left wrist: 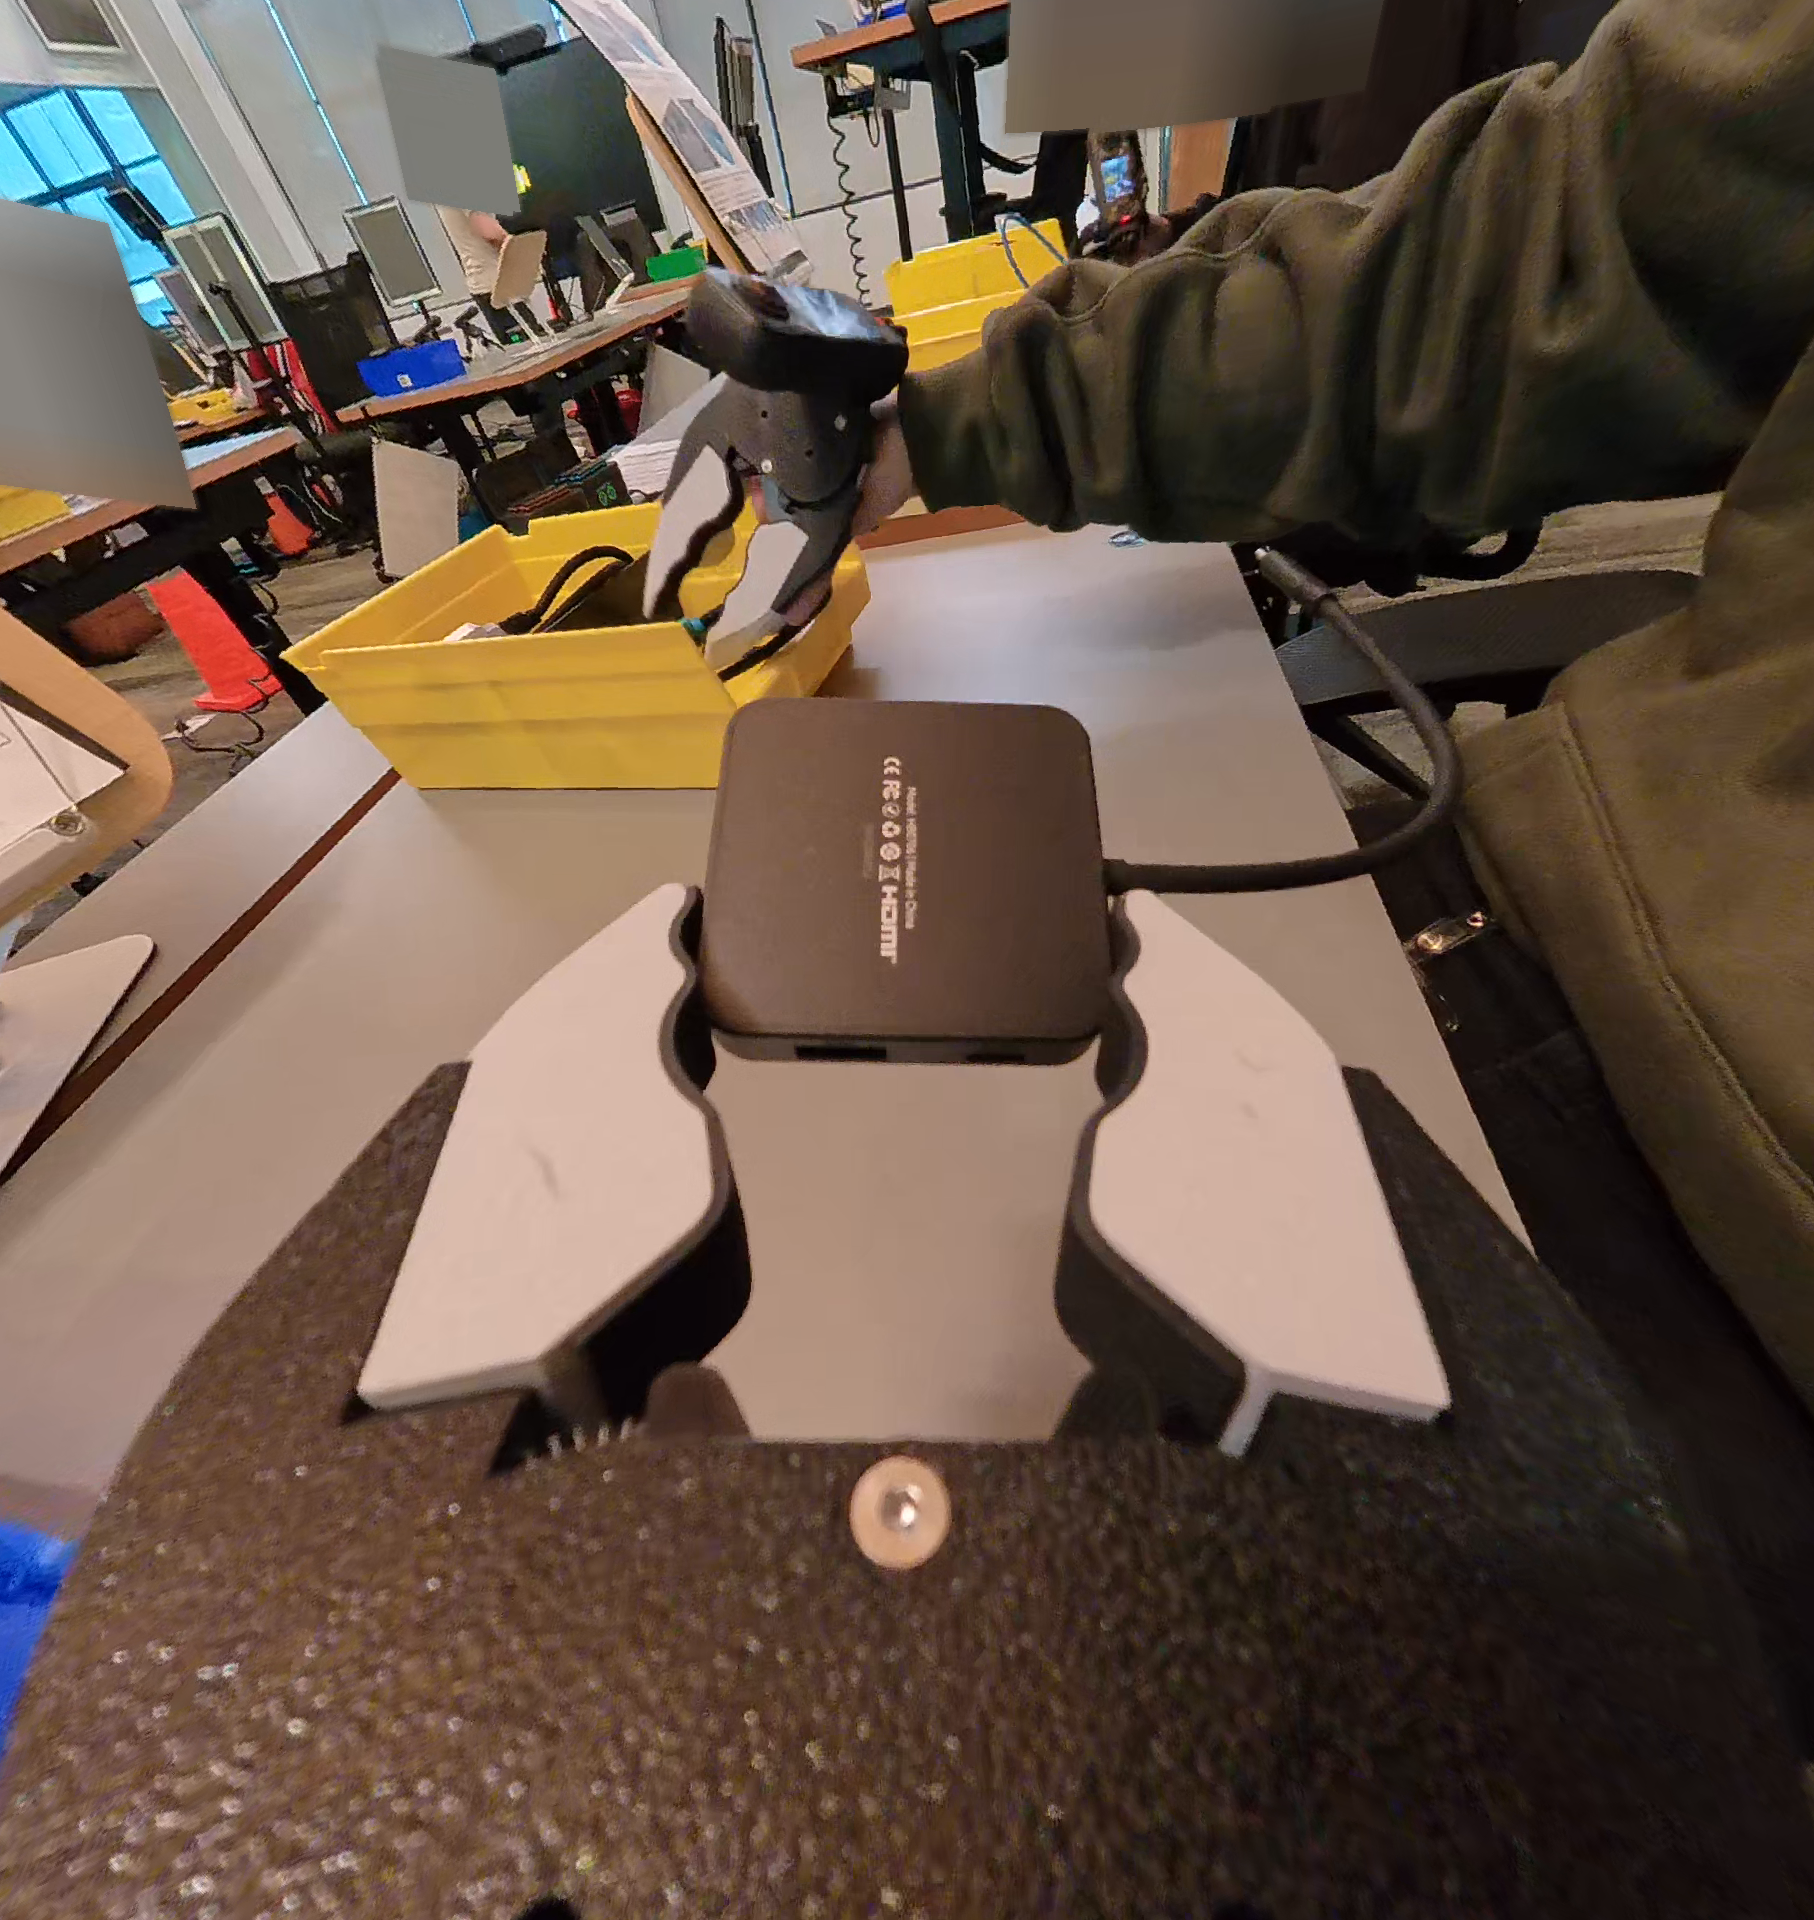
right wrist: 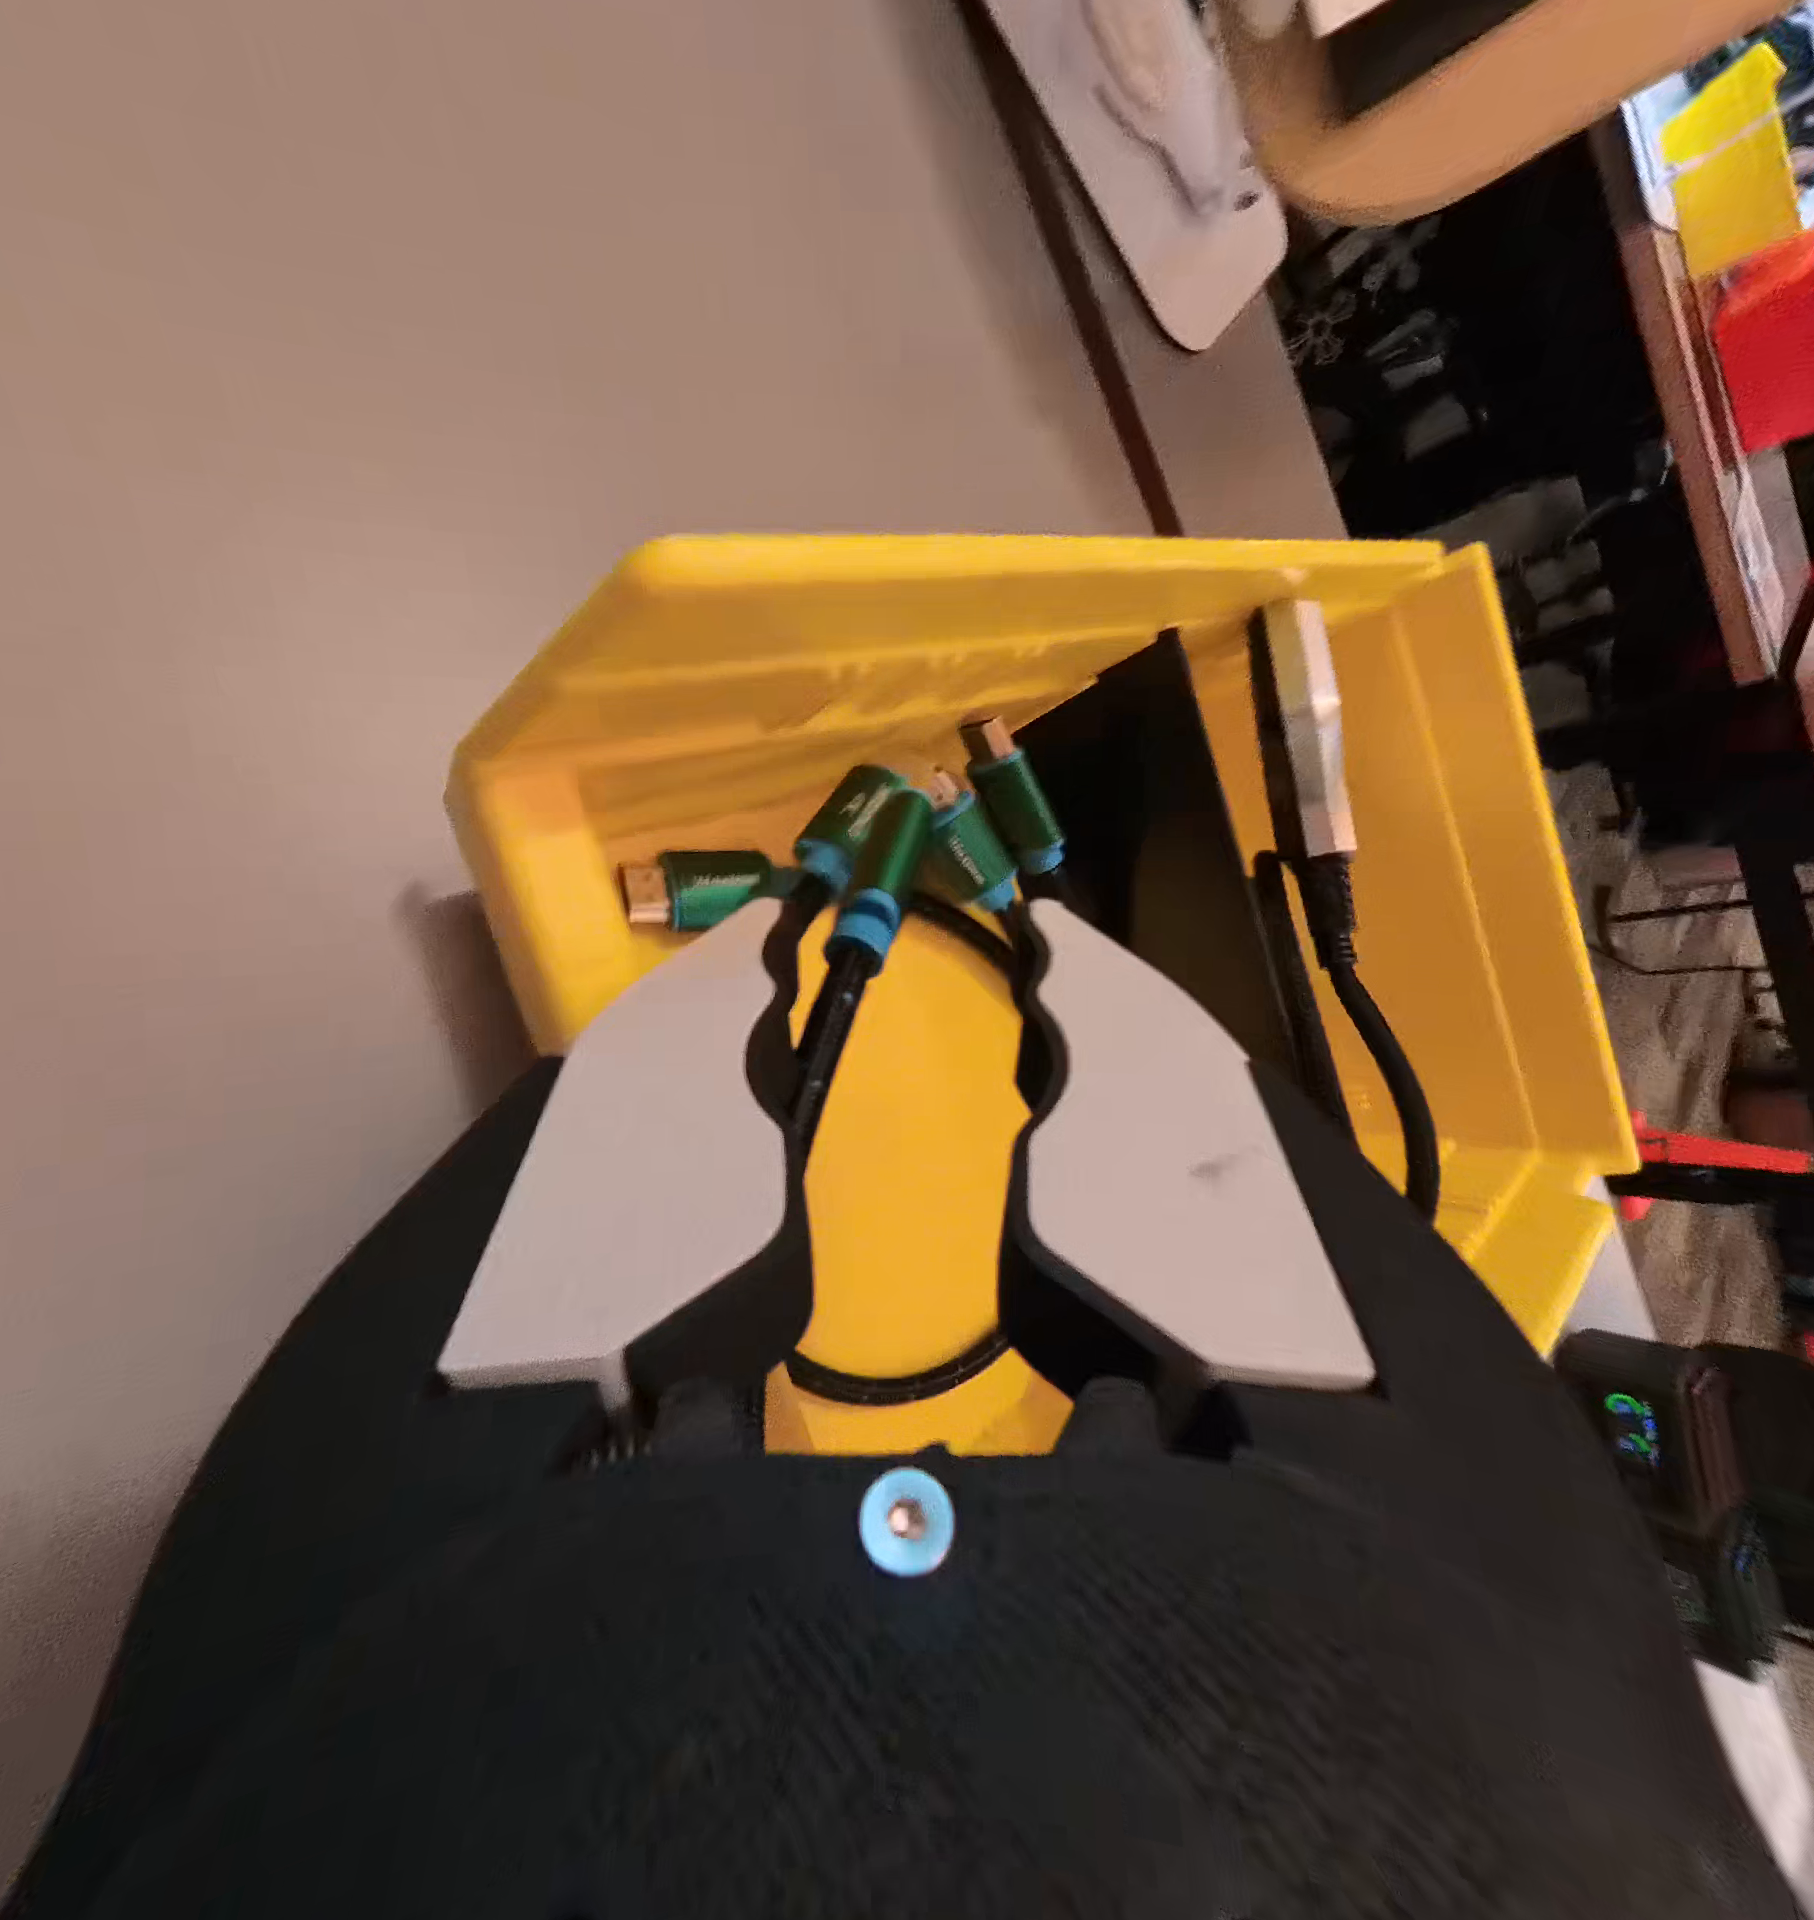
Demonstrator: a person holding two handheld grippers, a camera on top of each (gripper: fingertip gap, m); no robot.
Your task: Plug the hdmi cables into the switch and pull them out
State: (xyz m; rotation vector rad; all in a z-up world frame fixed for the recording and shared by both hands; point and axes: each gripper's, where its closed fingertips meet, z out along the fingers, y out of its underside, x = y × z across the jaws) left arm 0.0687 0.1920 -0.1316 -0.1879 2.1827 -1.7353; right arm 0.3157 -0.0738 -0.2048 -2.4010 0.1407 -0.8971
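Note:
The black HDMI switch (left wrist: 903,873) lies on the grey table (left wrist: 415,987) with its ports facing me. My left gripper (left wrist: 908,935) is shut on the switch, its fingers pressing on the two sides. The switch's own black cable (left wrist: 1298,862) runs off to the right. My right gripper (left wrist: 711,597) hangs open over the yellow bin (left wrist: 529,707). In the right wrist view the right gripper (right wrist: 903,920) is open just behind several green HDMI plugs (right wrist: 872,831) lying in the bin (right wrist: 882,623). One black cable (right wrist: 830,1029) runs between its fingers.
A silver plug with a black cable (right wrist: 1313,727) lies at the bin's right side. A person's olive sleeve (left wrist: 1350,343) reaches across the right. A white stand base (left wrist: 41,1029) sits at the table's left edge. A black device with a green display (right wrist: 1651,1434) sits beside the bin.

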